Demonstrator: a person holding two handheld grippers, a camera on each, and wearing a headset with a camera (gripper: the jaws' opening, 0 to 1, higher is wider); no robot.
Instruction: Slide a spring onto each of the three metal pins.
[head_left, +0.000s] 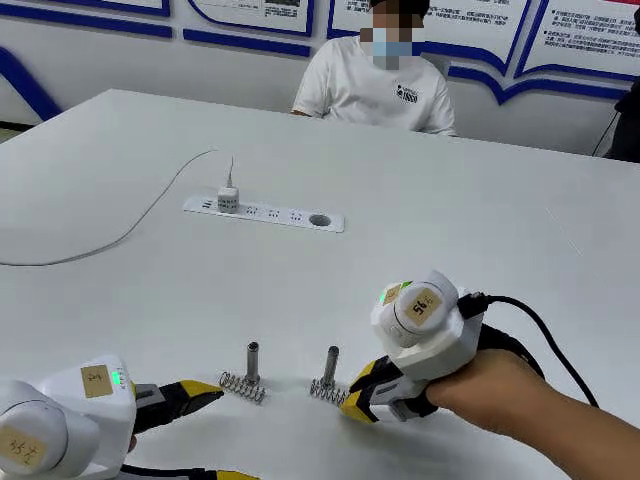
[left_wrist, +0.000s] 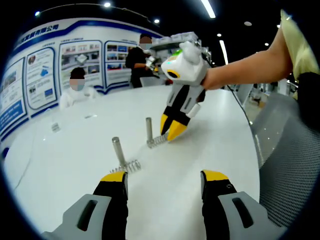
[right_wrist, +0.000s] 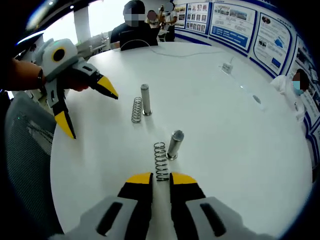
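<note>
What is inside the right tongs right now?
One end of the spring lying beside the nearer pin, with the right tongs closed on it; the table under the tips is covered.

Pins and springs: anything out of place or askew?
Nothing damaged. Left pin and right pin stand upright; left spring and right spring lie flat on the table beside them, not threaded. I count two pins; task says three.

— How many of each, near side?
— Two pins (head_left: 253, 360) (head_left: 330, 365), left and right; two springs (head_left: 243, 387) (head_left: 327, 392); two grippers (left_wrist: 165, 176) (right_wrist: 161, 178).
— And far?
— One power strip (head_left: 265, 212); one plug (head_left: 228, 198); one cable (head_left: 130, 232).
</note>
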